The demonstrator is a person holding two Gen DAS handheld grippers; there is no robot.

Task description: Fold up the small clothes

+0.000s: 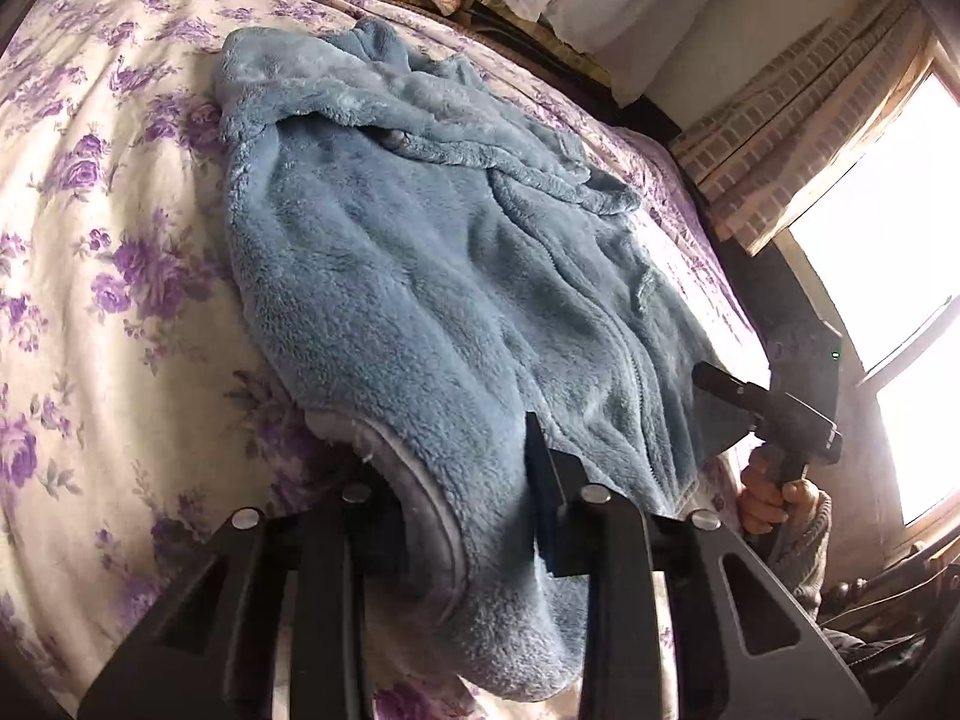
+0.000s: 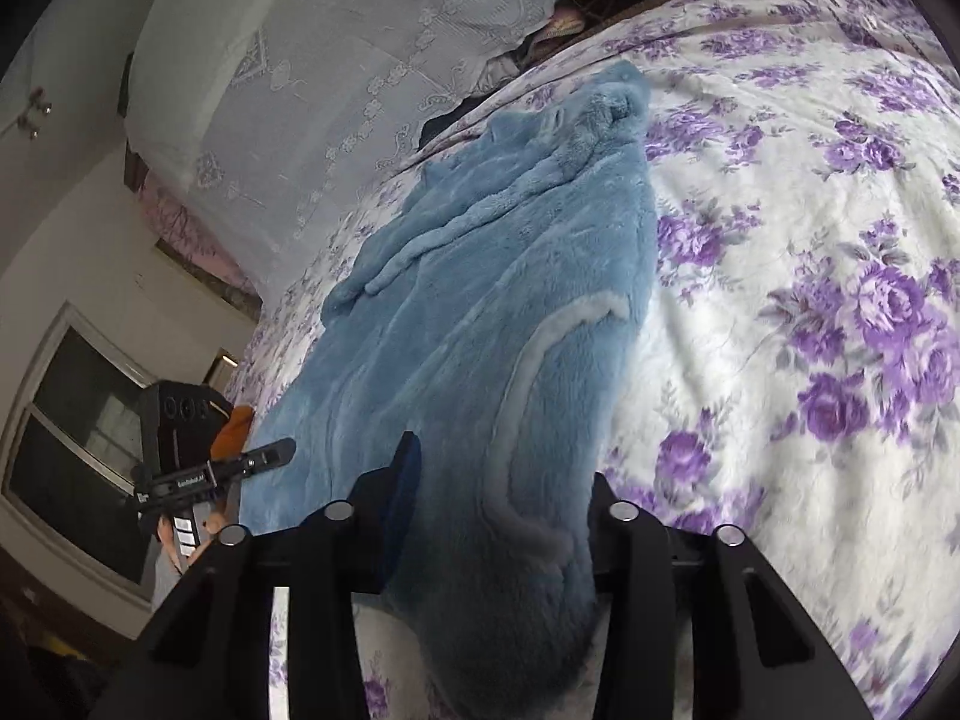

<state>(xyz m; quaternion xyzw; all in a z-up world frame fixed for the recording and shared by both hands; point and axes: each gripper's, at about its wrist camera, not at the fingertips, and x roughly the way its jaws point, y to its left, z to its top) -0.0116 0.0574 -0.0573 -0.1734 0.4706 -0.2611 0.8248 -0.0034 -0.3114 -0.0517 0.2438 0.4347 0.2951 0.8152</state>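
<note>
A fluffy light-blue fleece jacket [image 1: 420,252] with a zip lies spread on a bed with a white, purple-flowered cover [image 1: 90,240]. My left gripper [image 1: 456,480] is shut on the jacket's near hem corner, fleece bunched between its fingers. My right gripper [image 2: 504,480] is shut on the other near hem corner of the jacket [image 2: 480,312]. The right gripper also shows in the left wrist view [image 1: 720,387] at the jacket's right edge. The left gripper shows in the right wrist view [image 2: 270,456] at the jacket's left edge.
White lace-covered pillows [image 2: 312,72] lie at the head of the bed. A bright window [image 1: 888,276] with a checked curtain [image 1: 792,132] is on one side. The bed cover [image 2: 810,300] stretches wide beside the jacket.
</note>
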